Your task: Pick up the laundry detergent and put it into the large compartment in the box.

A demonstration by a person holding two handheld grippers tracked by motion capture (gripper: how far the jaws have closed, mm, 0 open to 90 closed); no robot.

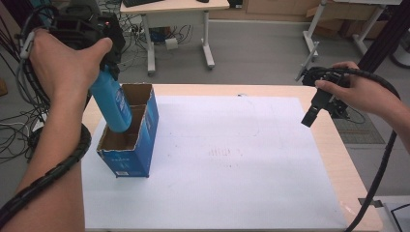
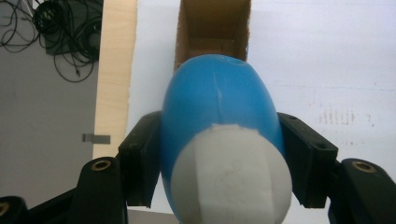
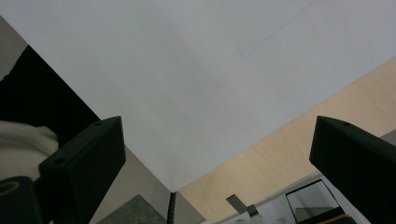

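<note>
A blue bottle (image 1: pixel 112 102) with a white cap (image 2: pixel 232 179) hangs tilted, its lower end dipping into an open blue cardboard box (image 1: pixel 130 150) at the table's left. My left gripper (image 1: pixel 107 65) is shut on the bottle's upper part; in the left gripper view both black jaws press the bottle (image 2: pixel 218 107) from either side, above the box opening (image 2: pixel 212 32). My right gripper (image 1: pixel 313 113) hovers open over the right edge of the white sheet (image 1: pixel 232 159), with nothing between its jaws. The right gripper view shows the same sheet (image 3: pixel 187 79) between the spread jaws.
The wooden table (image 1: pixel 345 159) shows along the right and back edges around the white sheet. Cables (image 1: pixel 14 125) lie on the floor at the left. A white desk (image 1: pixel 176 29) stands beyond the table. The box has a cardboard divider inside.
</note>
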